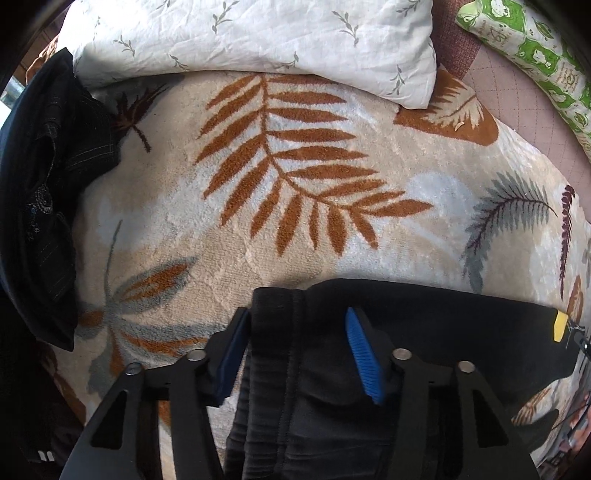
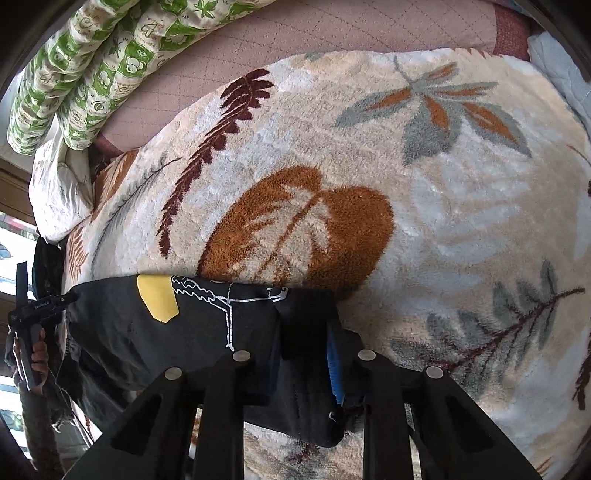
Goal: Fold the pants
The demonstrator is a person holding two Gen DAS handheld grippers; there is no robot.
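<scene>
Lying along the near edge of a plush cream blanket (image 1: 258, 221) printed with rust, grey and maroon leaves, the black fabric pants (image 1: 424, 332) stretch between the two grippers. In the left wrist view, the left gripper (image 1: 295, 350), black with ribbed blue pads, straddles a bunched, seamed edge of the pants; its fingers stand apart around the cloth, and I cannot tell whether they press it. In the right wrist view, the right gripper (image 2: 303, 363) has a thick fold of the pants between its fingers, which sit tight against the cloth on both sides, clenched on it. A yellow patch (image 2: 157, 299) and a white line drawing (image 2: 221, 302) show on the pants just left of that gripper. Beyond the blanket's far edge lie a white pillow (image 1: 240, 40) with small grey-green sprigs and a rolled green-and-white patterned quilt (image 2: 92, 62), resting on a quilted mauve mattress cover (image 2: 332, 33). A dark pinstriped garment (image 1: 44, 184) is heaped at the blanket's left edge, well apart from the pants.
</scene>
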